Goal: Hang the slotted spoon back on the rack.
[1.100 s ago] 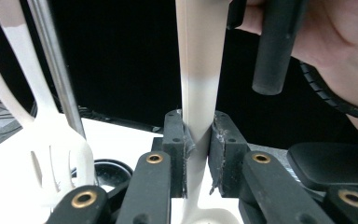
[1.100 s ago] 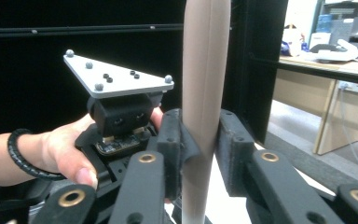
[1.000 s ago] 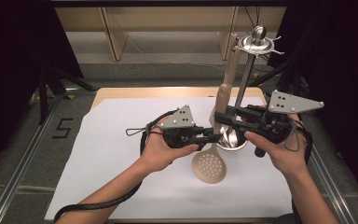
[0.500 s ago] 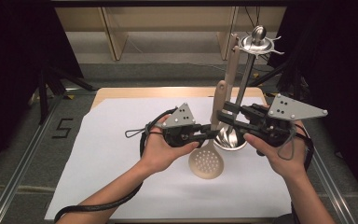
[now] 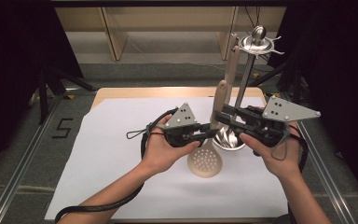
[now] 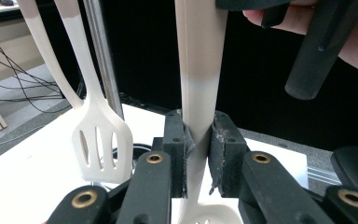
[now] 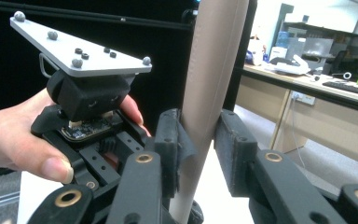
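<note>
We see two hands at a desk point(image 5: 121, 140) covered with white paper, each holding one hand-held gripper. Between them stands one skimmer point(image 5: 208, 156), a pale spoon with a round, perforated bowl. Its long axis runs nearly upright: the bowl points down toward the near edge of the desk, and the handle rises up and away, leaning slightly toward the rack behind it.

The left hand-held gripper point(image 5: 209, 134) is clamped on the skimmer low on the handle, just above the bowl. In the left gripper view both pads press the pale handle point(image 6: 196, 140) from either side. The right hand-held gripper point(image 5: 220, 115) sits higher on the same handle. In the right gripper view the handle point(image 7: 205, 107) stands between the jaws, touching the left pad, with a slim gap at the right pad, so this one is not fully closed.

Just behind the skimmer stands one metal rack point(image 5: 242, 84) with a round base and a hooked top. One slotted spatula point(image 6: 100, 144) hangs beside its pole, blade down, and a second pale handle point(image 6: 44, 51) hangs next to it.

We count two grippers, one skimmer, one rack, one spatula.
</note>
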Demonstrator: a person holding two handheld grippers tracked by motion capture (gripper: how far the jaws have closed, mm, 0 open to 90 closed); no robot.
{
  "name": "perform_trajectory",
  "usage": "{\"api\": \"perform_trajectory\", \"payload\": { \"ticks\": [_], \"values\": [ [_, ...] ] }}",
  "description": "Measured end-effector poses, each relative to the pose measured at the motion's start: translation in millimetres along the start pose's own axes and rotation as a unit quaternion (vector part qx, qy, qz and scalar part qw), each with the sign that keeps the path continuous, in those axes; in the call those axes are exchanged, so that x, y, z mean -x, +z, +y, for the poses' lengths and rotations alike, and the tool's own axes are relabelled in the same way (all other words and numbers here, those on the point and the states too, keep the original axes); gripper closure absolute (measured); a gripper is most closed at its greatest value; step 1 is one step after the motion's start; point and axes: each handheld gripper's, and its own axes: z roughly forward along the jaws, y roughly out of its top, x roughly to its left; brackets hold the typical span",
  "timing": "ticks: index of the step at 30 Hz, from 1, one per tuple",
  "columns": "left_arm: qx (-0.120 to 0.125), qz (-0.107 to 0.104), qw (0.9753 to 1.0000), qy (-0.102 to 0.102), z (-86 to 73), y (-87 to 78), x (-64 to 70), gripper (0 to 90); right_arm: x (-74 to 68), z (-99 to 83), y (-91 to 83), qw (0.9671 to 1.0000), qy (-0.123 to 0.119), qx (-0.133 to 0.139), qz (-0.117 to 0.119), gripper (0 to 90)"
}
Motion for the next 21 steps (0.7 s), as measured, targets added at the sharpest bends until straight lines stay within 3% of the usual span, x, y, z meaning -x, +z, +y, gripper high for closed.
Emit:
{"api": "perform_trajectory", "payload": {
  "ticks": [6,8,10,16,21],
  "values": [
    [0.001,0.005,0.9999,0.01,1.8,2.9,1.6,77.4,-0.6,-1.5,-1.0,0.9991,0.037,0.014,0.018,75.1],
    [0.004,0.002,0.9999,0.015,2.6,4.5,1.5,77.1,1.0,-0.8,-2.0,0.9995,0.025,0.019,0.01,75.3],
    [0.01,-0.002,0.9997,0.021,3.4,6.1,1.8,76.5,2.0,-0.2,-4.4,0.9991,0.037,0.018,0.012,75.4],
    [0.029,0.002,0.9985,0.046,5.3,3.1,0.5,57.1,13.8,2.8,-16.2,0.9987,0.042,0.029,0.007,75.5],
    [0.034,0.013,0.9985,0.041,0.5,-6.2,-4.5,54.1,33.3,5.8,-29.5,0.9983,0.052,0.027,0.003,75.5]
  ]
}}
